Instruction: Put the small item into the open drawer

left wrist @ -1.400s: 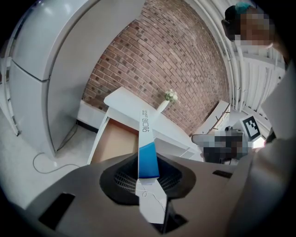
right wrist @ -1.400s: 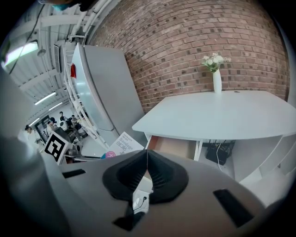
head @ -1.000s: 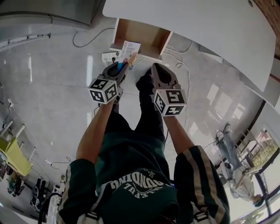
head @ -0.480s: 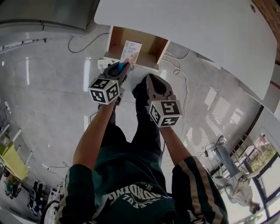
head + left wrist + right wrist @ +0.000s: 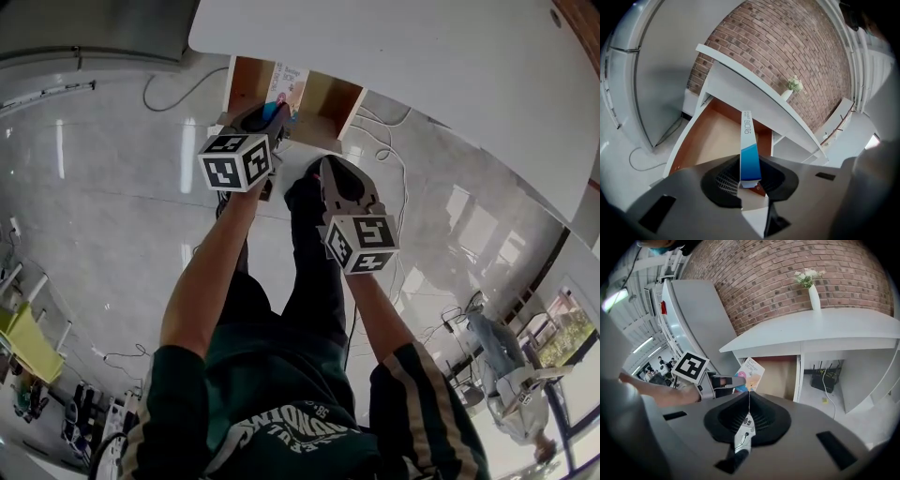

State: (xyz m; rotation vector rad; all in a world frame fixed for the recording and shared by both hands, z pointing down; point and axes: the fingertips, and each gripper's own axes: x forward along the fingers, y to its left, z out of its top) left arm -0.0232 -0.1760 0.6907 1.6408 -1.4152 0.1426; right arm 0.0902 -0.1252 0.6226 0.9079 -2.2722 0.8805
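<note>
Left gripper (image 5: 750, 182) has its jaws nearly closed, pinching the blue end of the box (image 5: 749, 140). The left gripper view shows the box edge-on, its white end sticking out past the tips. Gripping it by one end looks deliberate: the box leads and the bulky jaws can stay short of the drawer front.

At top centre of the head view the box hangs over the wood floor of the open drawer (image 5: 330, 94), apart from it and not yet let go. It sits between the side walls, nearer the left one.

Right gripper (image 5: 748, 401) hangs lower and further right in the head view, short of the drawer. Its jaws are together with nothing between them. I take it to be parked there so as to leave the approach free.

What crowds the move, as I judge it, is the desk (image 5: 403, 66). Its white top overhangs the back of the drawer, so the raised end of the box has little room above it. The drawer's walls hem it in on either side.

Cables (image 5: 173, 89) trail on the floor at upper left of the head view, and the person's shoe (image 5: 305, 192) stands just below the drawer front; neither lies in the path. In the right gripper view a vase (image 5: 813, 294) stands on the desk against a brick wall (image 5: 778, 273), and a router (image 5: 825, 379) sits on the floor at centre right. A bystander (image 5: 511, 380) is at the lower right of the head view, well apart.
</note>
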